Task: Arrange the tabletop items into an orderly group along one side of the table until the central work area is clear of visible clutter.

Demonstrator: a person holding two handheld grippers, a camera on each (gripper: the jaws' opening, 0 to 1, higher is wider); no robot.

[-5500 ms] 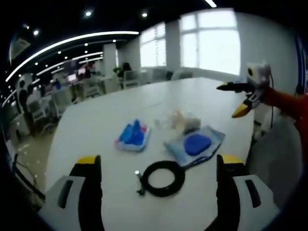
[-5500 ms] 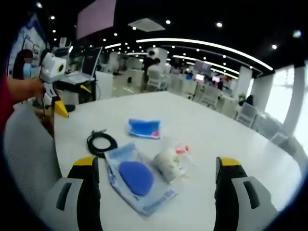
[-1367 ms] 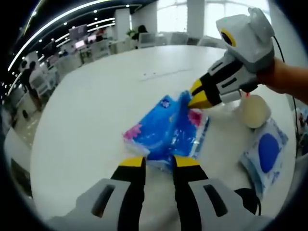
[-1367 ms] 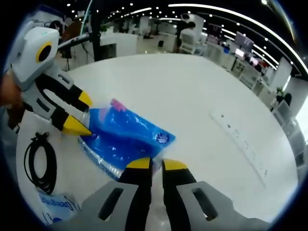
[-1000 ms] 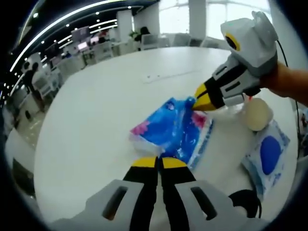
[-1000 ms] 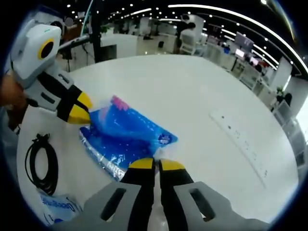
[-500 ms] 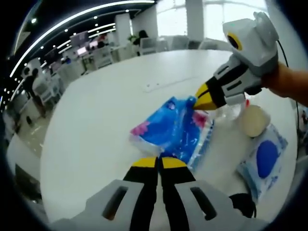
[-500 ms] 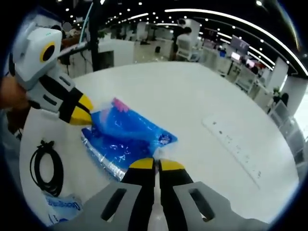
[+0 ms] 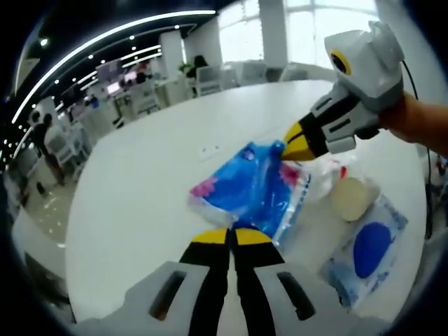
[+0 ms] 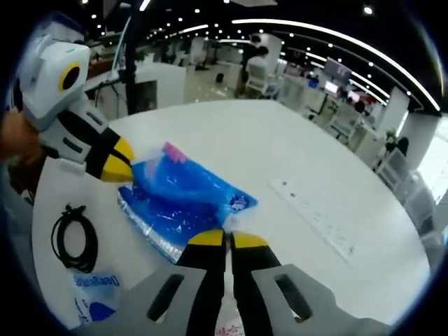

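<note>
A blue plastic packet (image 9: 248,185) with pink print is held by opposite edges between both grippers, over the white table (image 9: 133,182). My left gripper (image 9: 225,236) is shut on its near edge in the left gripper view. My right gripper (image 9: 292,149) comes in from the right, shut on the far corner. In the right gripper view, the same packet (image 10: 183,197) stretches from my right gripper (image 10: 224,239) to my left gripper (image 10: 116,168), both pinching it.
A clear pouch with a cream lump (image 9: 350,196) and a flat pack with a blue disc (image 9: 367,245) lie right of the packet. A black cable coil (image 10: 73,245) lies near the blue-disc pack (image 10: 94,297). A flush socket strip (image 10: 318,217) crosses the table (image 10: 280,140). Office desks stand beyond.
Since 5.5 s ago both grippers went from open to shut on the blue packet. Over the last second the grip is unchanged; the table and other items have slid in both views as the hands moved.
</note>
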